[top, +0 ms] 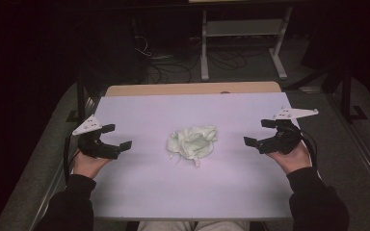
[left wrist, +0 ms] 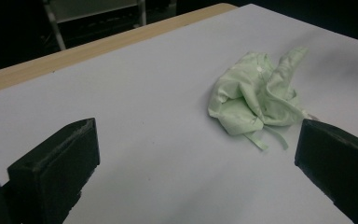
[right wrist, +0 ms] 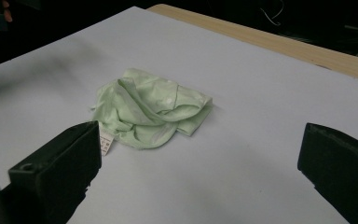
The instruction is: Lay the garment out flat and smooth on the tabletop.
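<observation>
Both grippers stood with jaws spread wide, a crumpled green cloth lying untouched between them.

The left gripper held nothing between its parted jaws; in the left gripper view the pale green cloth lay ahead of the jaws and nearer the right-hand one, a thin strip of it trailing toward that jaw without touching it. The right gripper was likewise wide apart and empty; in the right gripper view the cloth sat ahead of the jaws, closer to the left-hand one, with a small white label just beside that jaw's tip. In the high view the cloth rested bunched near the middle of the white table, well apart from either gripper.
</observation>
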A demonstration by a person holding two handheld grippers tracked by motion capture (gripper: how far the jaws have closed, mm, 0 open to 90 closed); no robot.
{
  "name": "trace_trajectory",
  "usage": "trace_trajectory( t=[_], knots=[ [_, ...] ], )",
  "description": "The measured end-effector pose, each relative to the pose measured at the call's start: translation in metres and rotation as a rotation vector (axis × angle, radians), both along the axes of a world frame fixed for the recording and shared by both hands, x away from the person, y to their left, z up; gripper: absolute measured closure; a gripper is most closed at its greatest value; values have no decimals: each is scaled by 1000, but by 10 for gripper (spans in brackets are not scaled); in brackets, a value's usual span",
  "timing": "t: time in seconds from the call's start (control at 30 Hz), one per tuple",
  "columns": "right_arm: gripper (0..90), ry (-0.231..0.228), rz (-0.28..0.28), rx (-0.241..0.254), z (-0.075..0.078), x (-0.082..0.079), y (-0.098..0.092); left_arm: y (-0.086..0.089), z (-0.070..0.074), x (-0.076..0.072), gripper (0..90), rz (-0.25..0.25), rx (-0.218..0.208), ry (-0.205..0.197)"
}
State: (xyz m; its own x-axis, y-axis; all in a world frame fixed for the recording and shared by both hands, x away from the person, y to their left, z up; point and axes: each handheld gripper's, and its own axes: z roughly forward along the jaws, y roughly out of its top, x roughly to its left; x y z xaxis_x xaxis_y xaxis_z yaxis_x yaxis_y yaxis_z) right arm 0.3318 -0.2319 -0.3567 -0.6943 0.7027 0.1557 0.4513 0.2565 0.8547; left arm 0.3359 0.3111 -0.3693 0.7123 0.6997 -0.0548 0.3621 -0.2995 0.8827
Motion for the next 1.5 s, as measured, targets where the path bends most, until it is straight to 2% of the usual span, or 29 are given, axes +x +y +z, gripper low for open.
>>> trace_trajectory(
  t=[0.5, 0.67, 0.87, 1.07, 1.5],
  knots=[
    [0, -5, 62, -28, 9, 16, 18, -15, 5, 14, 0, -14, -9, -1],
    [0, -14, 68, -25, 12, 18, 21, -22, 6, 17, 0, -20, -7, -14],
    [0, -14, 68, -21, 12, 24, 25, -33, 6, 23, 0, -36, -8, -10],
    [0, -2, 86, -19, 9, 31, 34, -42, 0, 29, 0, -50, -29, 2],
    [0, 37, 116, -62, -10, 49, 57, -59, -21, 43, 0, -68, -27, 53]
  ],
)
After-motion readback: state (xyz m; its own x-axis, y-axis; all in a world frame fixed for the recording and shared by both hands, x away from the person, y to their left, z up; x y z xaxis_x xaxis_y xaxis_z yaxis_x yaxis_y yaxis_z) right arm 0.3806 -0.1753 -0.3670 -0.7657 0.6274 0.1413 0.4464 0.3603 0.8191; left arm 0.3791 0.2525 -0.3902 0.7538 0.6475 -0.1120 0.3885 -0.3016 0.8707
